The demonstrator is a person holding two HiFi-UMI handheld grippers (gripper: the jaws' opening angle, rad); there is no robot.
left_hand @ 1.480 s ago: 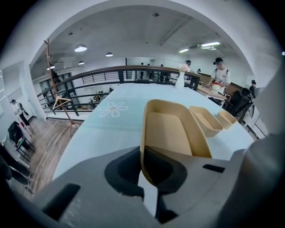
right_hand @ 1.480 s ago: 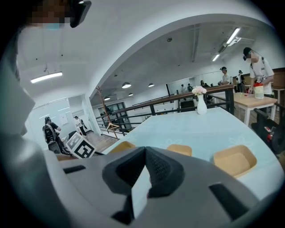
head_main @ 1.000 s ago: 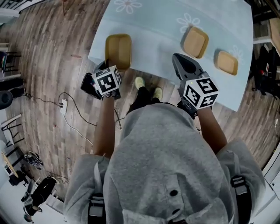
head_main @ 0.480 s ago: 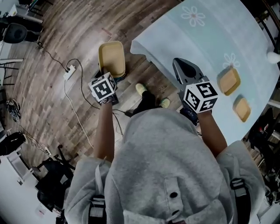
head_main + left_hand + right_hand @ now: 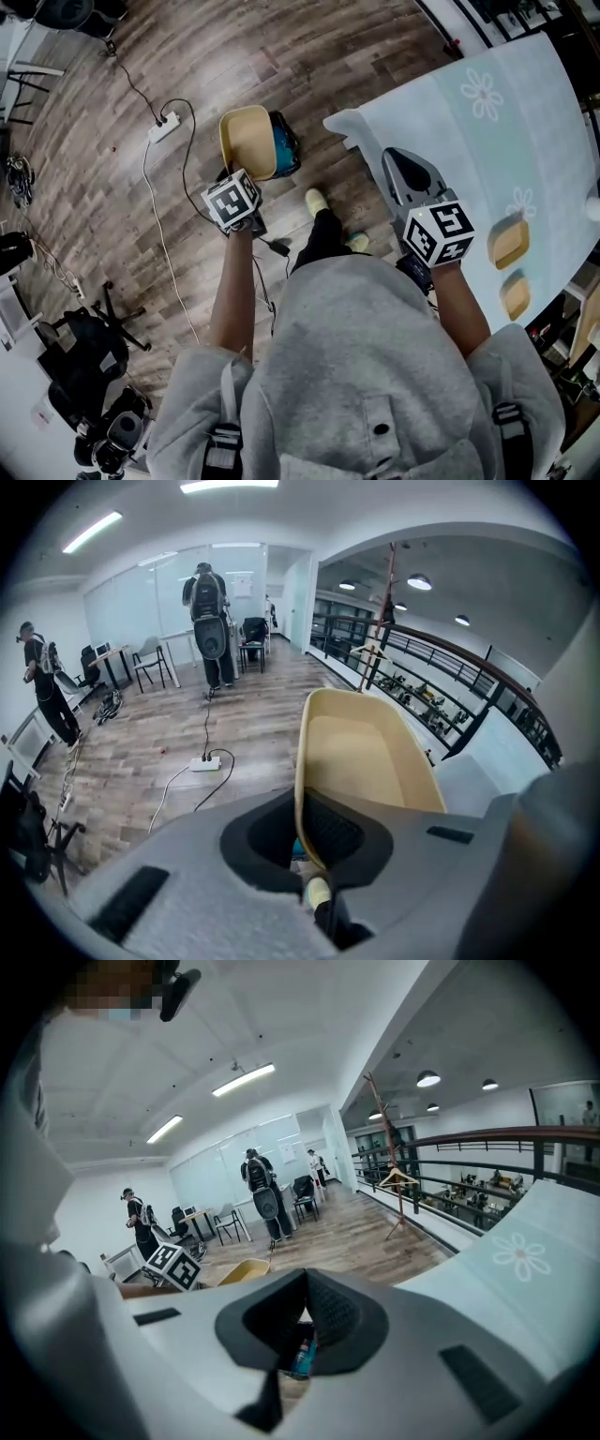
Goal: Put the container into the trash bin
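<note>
A tan rectangular container [image 5: 247, 141] hangs over the wooden floor, its far edge overlapping a blue trash bin [image 5: 285, 145] that stands on the floor. My left gripper [image 5: 246, 183] is shut on the container's near rim; in the left gripper view the container [image 5: 366, 757] stands upright and its wall runs down between the pads of the left gripper [image 5: 302, 841]. My right gripper [image 5: 410, 167] is shut with nothing in it and hovers near the table corner. From the right gripper view, past the right gripper [image 5: 305, 1316], the container [image 5: 246, 1270] shows to the left.
The table with a pale blue flowered cloth [image 5: 469, 141] lies at the right and carries two more tan containers [image 5: 511, 244] [image 5: 514, 295]. A power strip with cable [image 5: 162, 127] lies on the floor. An office chair [image 5: 84, 347] stands at lower left. People [image 5: 208, 621] stand far off.
The view has swung left, away from the table. The left gripper has carried the container from the table's edge out over the floor to the blue bin. The right gripper came along, still shut.
</note>
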